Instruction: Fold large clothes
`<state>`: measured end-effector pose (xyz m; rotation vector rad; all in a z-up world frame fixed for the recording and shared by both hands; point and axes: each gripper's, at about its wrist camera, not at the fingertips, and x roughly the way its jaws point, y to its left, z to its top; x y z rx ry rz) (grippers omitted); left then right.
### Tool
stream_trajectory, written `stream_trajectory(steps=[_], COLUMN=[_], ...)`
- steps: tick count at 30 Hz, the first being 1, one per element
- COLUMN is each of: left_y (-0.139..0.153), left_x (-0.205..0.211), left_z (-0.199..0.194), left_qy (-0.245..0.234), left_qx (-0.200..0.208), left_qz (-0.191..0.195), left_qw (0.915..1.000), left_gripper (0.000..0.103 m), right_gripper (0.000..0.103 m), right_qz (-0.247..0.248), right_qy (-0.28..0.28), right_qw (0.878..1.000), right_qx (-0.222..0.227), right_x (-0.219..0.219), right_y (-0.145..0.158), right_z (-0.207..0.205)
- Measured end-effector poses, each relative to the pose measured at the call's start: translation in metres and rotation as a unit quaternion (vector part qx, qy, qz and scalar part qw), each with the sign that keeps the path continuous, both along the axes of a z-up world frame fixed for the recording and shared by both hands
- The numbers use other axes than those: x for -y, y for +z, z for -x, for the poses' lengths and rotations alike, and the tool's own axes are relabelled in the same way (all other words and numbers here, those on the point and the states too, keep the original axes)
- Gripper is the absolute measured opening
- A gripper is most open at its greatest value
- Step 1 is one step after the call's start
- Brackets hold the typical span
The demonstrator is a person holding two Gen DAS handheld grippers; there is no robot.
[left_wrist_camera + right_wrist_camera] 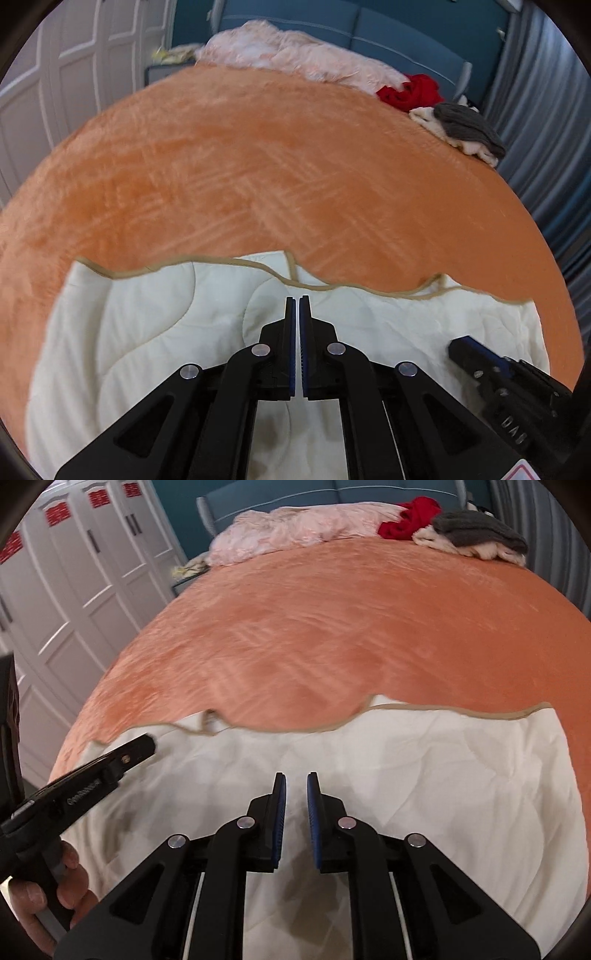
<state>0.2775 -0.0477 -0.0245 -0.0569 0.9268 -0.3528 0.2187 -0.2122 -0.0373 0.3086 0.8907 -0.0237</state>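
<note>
A cream quilted garment with tan edging lies spread on the near end of an orange bed cover; it also shows in the right wrist view. My left gripper hovers over the garment's middle, its jaws almost together with only a thin slit and nothing between them. My right gripper is above the garment with a small gap between its jaws, holding nothing. The right gripper shows in the left view at lower right, the left gripper in the right view at left.
At the bed's far end lie a pink quilt, a red garment, and a grey and cream pile. White wardrobe doors stand to the left. Blue-grey curtains hang to the right. A blue headboard is behind.
</note>
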Motion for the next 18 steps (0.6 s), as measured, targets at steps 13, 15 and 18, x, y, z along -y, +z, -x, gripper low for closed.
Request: stream_trajectory(steps=[13, 15, 18], left_y=[-0.015, -0.017, -0.028], left_x=[-0.011, -0.018, -0.021], left_z=[0.044, 0.061, 0.086], left_qy=[-0.007, -0.016, -0.027], left_qx=[-0.019, -0.028, -0.033], left_qz=[-0.002, 0.0, -0.013], left_qw=[0.9998, 0.9995, 0.999], left_gripper=[0.003, 0.003, 0.003], right_gripper=[0.011, 0.011, 0.009], right_qz=[0.016, 0.026, 0.021], right_qy=[0.035, 0.041, 0.04], right_qw=[0.999, 0.999, 0.998], right_qx=[-0.013, -0.025, -0.04], right_x=[-0.039, -0.041, -0.042], right_y=[-0.006, -0.009, -0.018], right_z=[0.035, 0.051, 0.073])
